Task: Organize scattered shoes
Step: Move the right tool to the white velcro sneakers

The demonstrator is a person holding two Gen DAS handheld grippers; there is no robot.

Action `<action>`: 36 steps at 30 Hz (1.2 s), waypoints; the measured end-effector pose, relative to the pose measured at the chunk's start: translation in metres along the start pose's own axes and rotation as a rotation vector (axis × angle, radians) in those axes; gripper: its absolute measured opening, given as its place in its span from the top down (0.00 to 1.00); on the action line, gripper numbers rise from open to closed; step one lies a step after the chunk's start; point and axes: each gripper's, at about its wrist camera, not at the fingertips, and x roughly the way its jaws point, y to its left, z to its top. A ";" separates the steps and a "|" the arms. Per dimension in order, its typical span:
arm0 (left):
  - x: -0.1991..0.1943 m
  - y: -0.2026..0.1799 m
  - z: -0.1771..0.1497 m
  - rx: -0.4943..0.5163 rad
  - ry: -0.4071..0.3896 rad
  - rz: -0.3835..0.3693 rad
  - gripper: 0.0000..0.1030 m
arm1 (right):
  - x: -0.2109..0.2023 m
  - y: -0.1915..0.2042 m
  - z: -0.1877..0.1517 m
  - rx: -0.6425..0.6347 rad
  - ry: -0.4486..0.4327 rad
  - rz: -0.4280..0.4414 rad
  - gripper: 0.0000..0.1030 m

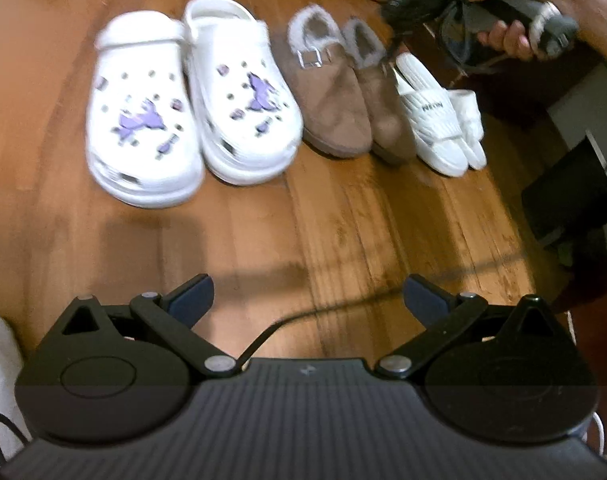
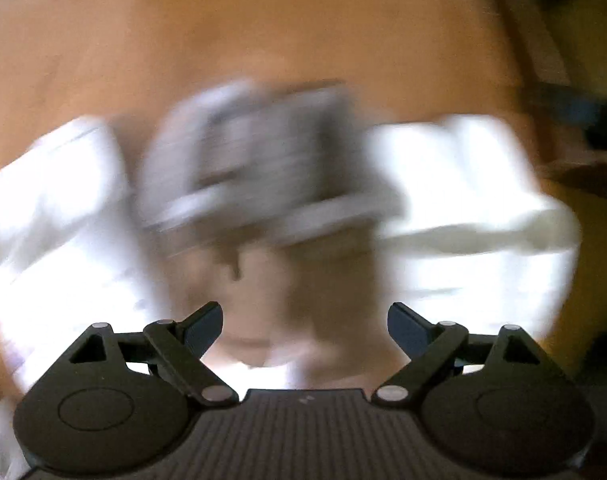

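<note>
Three pairs stand in a row on the wooden floor [image 1: 343, 220]: white foam clogs with purple butterfly charms [image 1: 191, 100], brown suede fur-lined clogs [image 1: 343, 100] just beside them, then white ribbed slides [image 1: 439, 116]. The left hand-held gripper [image 1: 307, 300] hangs well short of them, jaws wide apart and empty. The right hand-held gripper [image 2: 305, 328] is likewise spread and empty; its view is too blurred to name the shoes ahead. All probably light. The foam clogs look stiff, best pinched at the heel rim; the suede collar is softer.
</note>
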 end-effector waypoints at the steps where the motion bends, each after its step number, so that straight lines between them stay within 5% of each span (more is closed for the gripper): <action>1: -0.003 0.000 0.000 0.001 0.003 0.014 0.00 | 0.002 0.022 -0.012 -0.046 0.023 0.051 0.12; 7: -0.050 0.007 0.005 0.116 0.021 0.219 0.00 | -0.002 0.111 -0.058 -0.120 0.140 0.255 0.12; 9: -0.065 0.018 0.003 0.092 0.027 0.225 0.00 | -0.008 0.135 -0.065 -0.146 0.145 0.303 0.10; 13: -0.102 0.050 -0.012 0.004 0.046 0.237 0.00 | -0.007 0.177 -0.072 -0.179 0.157 0.327 0.07; 15: -0.128 0.067 -0.030 -0.006 0.060 0.331 0.00 | -0.001 0.205 -0.075 -0.192 0.174 0.337 0.07; 18: -0.154 0.091 -0.064 0.002 0.102 0.373 0.00 | 0.006 0.254 -0.085 -0.246 0.194 0.339 0.08; 25: -0.184 0.168 -0.146 -0.221 -0.006 0.238 0.00 | 0.010 0.325 -0.118 -0.317 0.275 0.210 0.08; 28: -0.187 0.195 -0.164 -0.211 0.020 0.305 0.00 | 0.012 0.349 -0.124 -0.298 0.323 0.238 0.08; 36: -0.183 0.201 -0.164 -0.217 0.012 0.290 0.00 | 0.051 0.388 -0.114 -0.129 0.404 0.346 0.08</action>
